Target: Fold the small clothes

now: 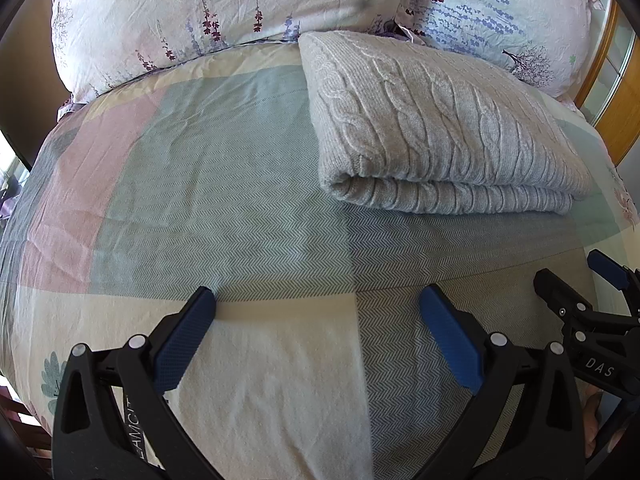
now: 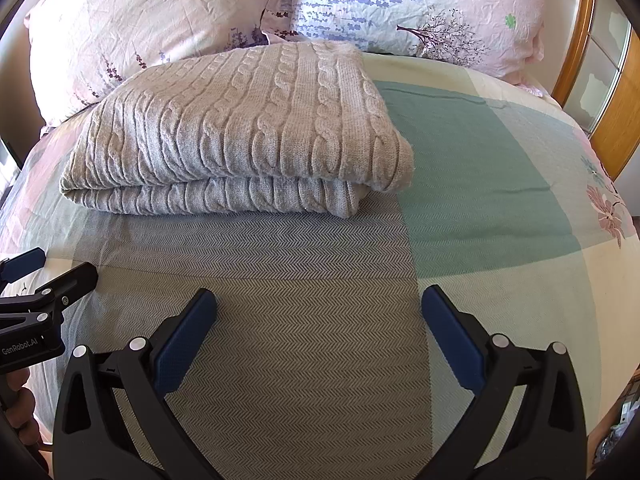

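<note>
A folded grey cable-knit sweater lies on the pastel patchwork bedspread, at one o'clock from the left gripper and eleven o'clock from the right gripper. Both grippers hover spread wide, empty.

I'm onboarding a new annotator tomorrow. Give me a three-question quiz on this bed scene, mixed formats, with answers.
1. True or false: the left gripper is clamped on the grey cable-knit sweater.
2. Multiple choice: the sweater is A) spread flat, B) folded into a stack, C) hanging off the bed.
3. Fill in: directly behind the sweater, at the head of the patchwork bedcover, lie two floral ______.

Key:
1. False; both it and the right gripper are open and apart from the sweater.
2. B.
3. Pillows.
</note>
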{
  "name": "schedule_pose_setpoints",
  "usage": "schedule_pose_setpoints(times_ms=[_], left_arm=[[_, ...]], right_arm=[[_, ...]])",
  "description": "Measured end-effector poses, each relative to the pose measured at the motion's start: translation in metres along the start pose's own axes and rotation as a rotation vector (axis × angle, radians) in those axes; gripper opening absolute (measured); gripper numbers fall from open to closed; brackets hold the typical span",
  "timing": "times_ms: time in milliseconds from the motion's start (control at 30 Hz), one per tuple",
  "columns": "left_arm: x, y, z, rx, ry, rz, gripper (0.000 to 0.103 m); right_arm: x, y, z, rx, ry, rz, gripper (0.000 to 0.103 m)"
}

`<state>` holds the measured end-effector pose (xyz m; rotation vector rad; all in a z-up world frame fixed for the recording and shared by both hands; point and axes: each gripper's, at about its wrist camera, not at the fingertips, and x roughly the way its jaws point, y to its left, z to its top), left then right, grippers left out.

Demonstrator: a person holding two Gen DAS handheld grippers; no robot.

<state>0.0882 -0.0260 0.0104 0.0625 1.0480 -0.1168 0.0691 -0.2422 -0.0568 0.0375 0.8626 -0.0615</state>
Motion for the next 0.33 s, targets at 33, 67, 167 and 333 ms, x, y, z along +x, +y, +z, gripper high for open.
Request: schedule_pose_setpoints(times_ms=[33, 67, 167, 333], left_arm=[[-0.0001, -0.0001, 0.0001, 0.000, -0.001, 0.000, 0.101], [0.0001, 0.0001, 0.0003, 0.000, 0.000, 0.000, 0.101], [0.0000, 0.0000, 0.0007, 0.002, 0.001, -0.001, 0.101], [-0.0002, 0.0000, 0.0017, 0.003, 0.003, -0.001, 0.101]], right_arm=[[-0.0001, -0.0001, -0.0001, 0.000, 0.000, 0.000, 0.102], [0.0000, 0.0000, 0.0000, 0.000, 0.000, 0.000, 0.102], [-0.0001, 0.0001, 0.0001, 0.001, 0.000, 0.000, 0.102], [0.0004, 0.0005, 0.0003, 0.001, -0.001, -0.001, 0.102]])
